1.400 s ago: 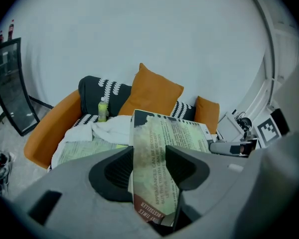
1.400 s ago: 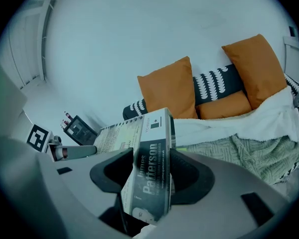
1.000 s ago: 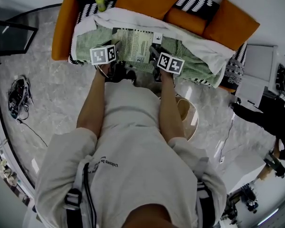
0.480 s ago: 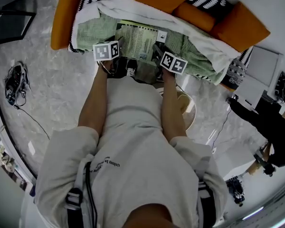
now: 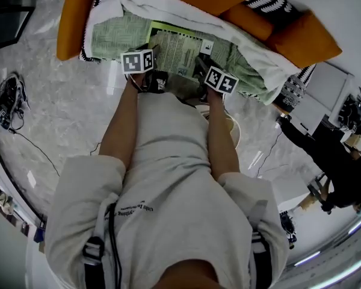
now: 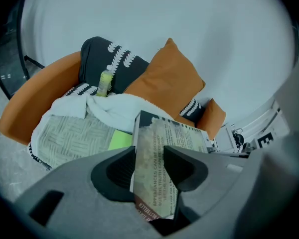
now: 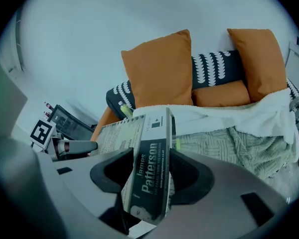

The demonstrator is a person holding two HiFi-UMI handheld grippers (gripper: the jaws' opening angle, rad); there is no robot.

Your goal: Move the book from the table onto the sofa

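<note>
We note 1 paperback book (image 5: pixel 179 54): dark spine, pale printed cover facing up, held near flat at 2 opposite edges, over the front of the orange sofa (image 5: pixel 70 23) seat.

Glossy paper book (image 5: pixel 179 52), woven cloth throw (image 5: pixel 111 34), polished stone-look floor (image 5: pixel 54 107).

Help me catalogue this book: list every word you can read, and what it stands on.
"James Patterson": spine of the book, right gripper view.
"APPEARANCES CAN BE", "THE TRUTH CAN BE": its cover, left gripper view; line ends unclear.
Small line under the spine name, cover print in the head view, shirt print: too small to read.
</note>
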